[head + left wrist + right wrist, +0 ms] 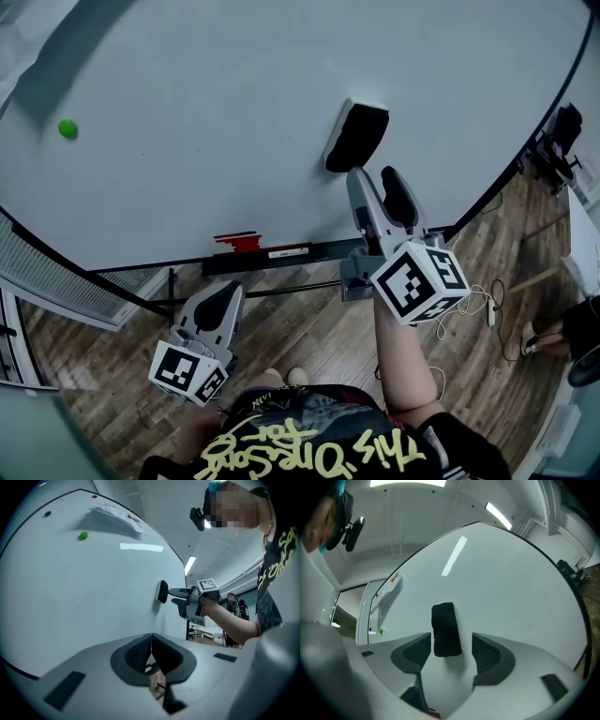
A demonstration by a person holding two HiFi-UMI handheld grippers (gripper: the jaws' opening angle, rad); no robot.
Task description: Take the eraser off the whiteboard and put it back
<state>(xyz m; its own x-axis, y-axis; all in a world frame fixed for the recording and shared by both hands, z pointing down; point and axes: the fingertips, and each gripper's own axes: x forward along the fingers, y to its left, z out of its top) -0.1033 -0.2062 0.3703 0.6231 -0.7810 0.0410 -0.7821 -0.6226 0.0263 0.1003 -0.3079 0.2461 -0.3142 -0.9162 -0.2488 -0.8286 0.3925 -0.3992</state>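
Note:
The black eraser [356,136] clings to the whiteboard [187,112], its white back against the board. My right gripper [378,180] is open just below it, fingertips close to its lower end and not touching. In the right gripper view the eraser [446,630] stands in line with the gap of the right gripper [451,651], a little ahead of the pads. My left gripper [218,307] hangs low below the board's tray, shut and empty. From the left gripper view the eraser [162,591] and the right gripper [174,592] show side-on; the left gripper [151,652] has its pads together.
A green magnet [67,128] sits on the board at far left, and a sheet of paper [19,37] is pinned at the top left. A red marker [234,243] lies on the tray [300,255]. Cables [473,305] lie on the wooden floor at right.

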